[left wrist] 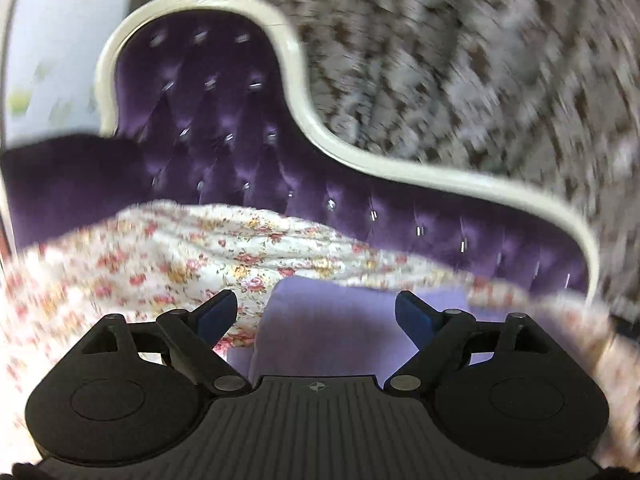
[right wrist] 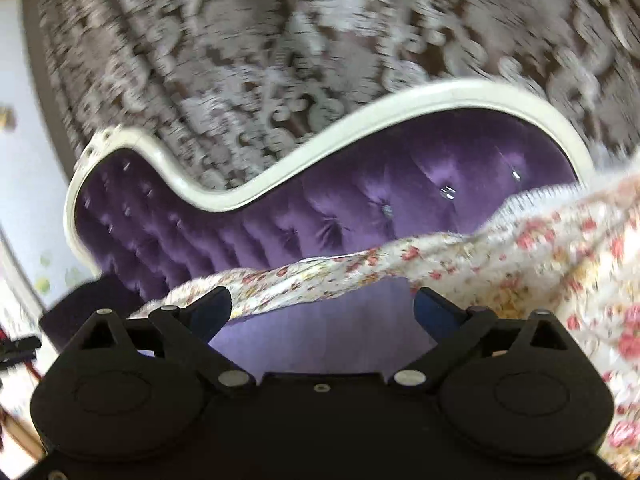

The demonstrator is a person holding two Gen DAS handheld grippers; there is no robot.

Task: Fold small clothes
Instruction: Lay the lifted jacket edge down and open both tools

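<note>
A white garment with small red and yellow flowers lies rumpled on a pale lilac sheet. In the left wrist view it spreads from the left edge across the middle, just beyond my left gripper, whose jaws stand wide apart with nothing between them. In the right wrist view the same floral garment fills the right side, and a strip of it runs left in front of my right gripper. That gripper is open too, with only the lilac sheet showing between its blue pads.
A purple tufted headboard with a cream carved frame rises behind the garment, also seen as the headboard in the right wrist view. Brown and white patterned wallpaper lies behind it. Both views are blurred by motion.
</note>
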